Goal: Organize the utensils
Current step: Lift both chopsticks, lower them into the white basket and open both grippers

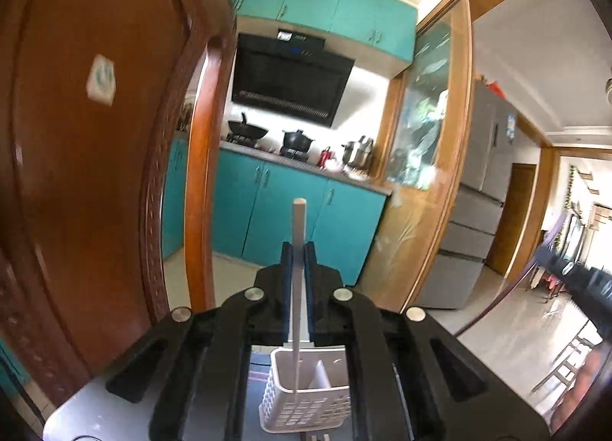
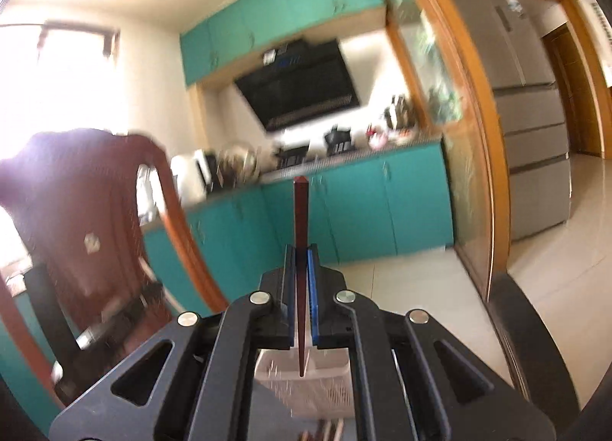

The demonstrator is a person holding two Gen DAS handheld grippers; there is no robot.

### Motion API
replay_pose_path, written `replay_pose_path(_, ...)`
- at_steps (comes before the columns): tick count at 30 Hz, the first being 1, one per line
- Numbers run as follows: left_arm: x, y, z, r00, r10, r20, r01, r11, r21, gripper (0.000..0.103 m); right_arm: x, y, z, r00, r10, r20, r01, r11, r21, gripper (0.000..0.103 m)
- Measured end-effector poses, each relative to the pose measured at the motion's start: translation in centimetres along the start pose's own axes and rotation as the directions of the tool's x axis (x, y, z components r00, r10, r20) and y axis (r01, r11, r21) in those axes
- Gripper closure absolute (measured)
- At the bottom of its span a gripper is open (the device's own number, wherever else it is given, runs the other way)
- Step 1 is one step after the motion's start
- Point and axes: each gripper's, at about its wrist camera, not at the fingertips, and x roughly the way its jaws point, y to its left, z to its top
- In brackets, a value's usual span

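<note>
Black linkage frames both views: the left gripper (image 1: 298, 249) clamps a white chopstick (image 1: 298, 227), the right gripper (image 2: 301, 253) a dark red chopstick (image 2: 300, 219), both above the white basket (image 1: 306, 399). Step: carrying; next, lowering tips into a compartment.

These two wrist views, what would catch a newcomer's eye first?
Dead centre in each view is a chopstick pinched upright: a white chopstick in the left gripper, a dark red chopstick in the right gripper. Below both sits a white slotted utensil basket. Behind, teal kitchen cabinets fill the background.
</note>
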Motion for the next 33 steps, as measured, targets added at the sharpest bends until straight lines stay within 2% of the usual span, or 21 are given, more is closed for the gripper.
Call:
replay_pose_path(3,1.5,0.3,-0.6,1.000,0.022,-0.012,-0.022,1.000,0.000,0.096,1.5,-0.5,-1.2,0.999,-0.002,0.049,0.002,1.000,0.011,0.096)
replay_pose_path(6,2.3,0.9,-0.2,1.000,-0.011,-0.022,0.010,0.999,-0.035,0.096,3.6,-1.3,-2.9,0.998,-0.045,0.054,0.045,0.999,0.006,0.096)
replay_pose_path(8,1.4,1.3,0.3,1.000,-0.028,-0.006,0.028,0.998,-0.051,0.096,6.0,-2.0,-4.5,0.997,-0.076,-0.012,0.076,0.997,-0.002,0.096)
replay_pose_path(12,-0.8,1.9,1.0,0.995,-0.044,0.087,0.052,0.994,-0.100,0.096,8.6,-2.8,-6.8,0.990,-0.100,-0.096,0.100,0.995,-0.010,0.096)
replay_pose_path(15,-1.2,2.1,0.6,0.989,0.006,0.147,0.014,0.991,-0.131,0.096,9.9,-2.5,-8.0,0.983,-0.103,-0.154,0.098,0.994,-0.039,0.096)
replay_pose_path(17,-0.7,2.4,0.1,0.990,0.034,0.136,-0.014,0.989,-0.149,0.096,10.7,-2.2,-8.7,0.976,-0.118,-0.185,0.109,0.992,-0.062,0.095)
replay_pose_path(18,-0.5,2.5,0.0,0.991,0.034,0.129,-0.014,0.988,-0.154,0.096,10.6,-2.1,-9.0,0.973,-0.127,-0.192,0.116,0.991,-0.070,0.088)
replay_pose_path(19,-0.1,2.7,-0.2,0.992,0.037,0.117,-0.018,0.986,-0.163,0.096,10.4,-2.1,-9.2,0.972,-0.133,-0.195,0.121,0.990,-0.073,0.072)
replay_pose_path(21,0.5,3.1,-0.3,0.994,0.041,0.100,-0.022,0.984,-0.179,0.096,9.5,-2.3,-9.1,0.974,-0.137,-0.183,0.128,0.990,-0.058,0.058)
replay_pose_path(24,0.7,3.7,-0.1,0.994,0.042,0.100,-0.021,0.979,-0.203,0.096,6.3,-3.3,-8.6,0.982,-0.138,-0.128,0.140,0.990,0.009,0.054)
replay_pose_path(28,0.6,3.4,0.2,0.990,0.064,0.124,-0.036,0.977,-0.211,0.096,4.3,-4.2,-9.5,0.984,-0.130,-0.123,0.136,0.990,0.045,0.050)
replay_pose_path(30,0.9,3.3,0.3,0.988,0.075,0.132,-0.045,0.975,-0.216,0.096,4.4,-4.6,-11.3,0.976,-0.131,-0.172,0.139,0.989,0.039,0.050)
replay_pose_path(33,1.5,3.0,0.2,0.988,0.075,0.135,-0.043,0.974,-0.224,0.096,6.2,-4.4,-13.3,0.948,-0.130,-0.291,0.139,0.990,0.009,0.050)
